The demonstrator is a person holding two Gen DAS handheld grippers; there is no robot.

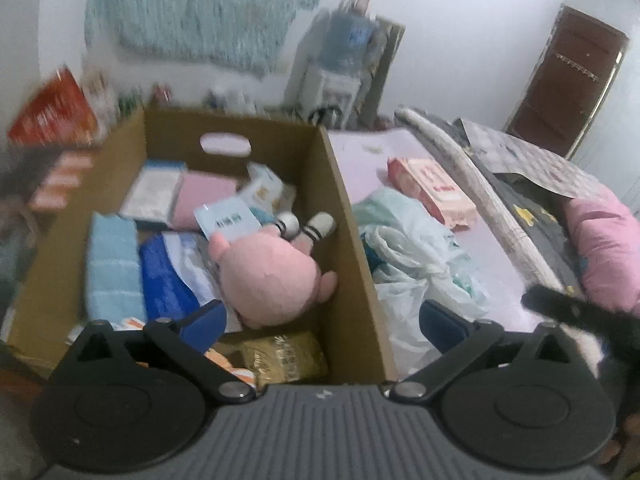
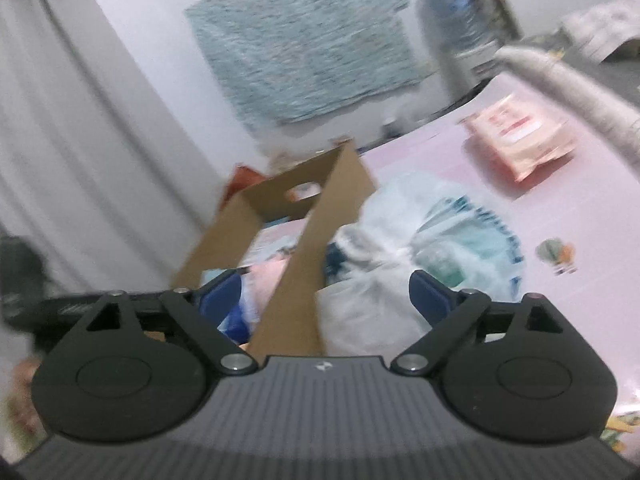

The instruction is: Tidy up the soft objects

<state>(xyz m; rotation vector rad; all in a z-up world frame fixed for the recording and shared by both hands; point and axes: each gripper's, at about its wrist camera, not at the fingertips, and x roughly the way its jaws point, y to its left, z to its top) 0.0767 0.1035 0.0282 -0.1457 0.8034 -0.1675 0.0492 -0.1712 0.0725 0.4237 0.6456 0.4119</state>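
The left gripper [image 1: 324, 322] hangs over the cardboard box [image 1: 352, 216] with its jaws spread wide and nothing between them; the pink plush toy [image 1: 266, 276] lies in the box just ahead of its left pad, round and fuzzy, striped feet pointing toward the far wall. Beside it in the box sit a ribbed light-blue towel [image 1: 112, 264], a blue packet [image 1: 166, 280] and a gold foil pouch [image 1: 286, 358]. The right gripper [image 2: 324, 294] also stands open and empty, straddling the box's right wall. The crinkled plastic bags [image 2: 404, 248] lie just right of that wall on the pink sheet [image 2: 560, 208], nearer the right hand, so they look like its next pick. The flat pink wipes pack [image 2: 520, 136] lies farther off, long axis slanting away
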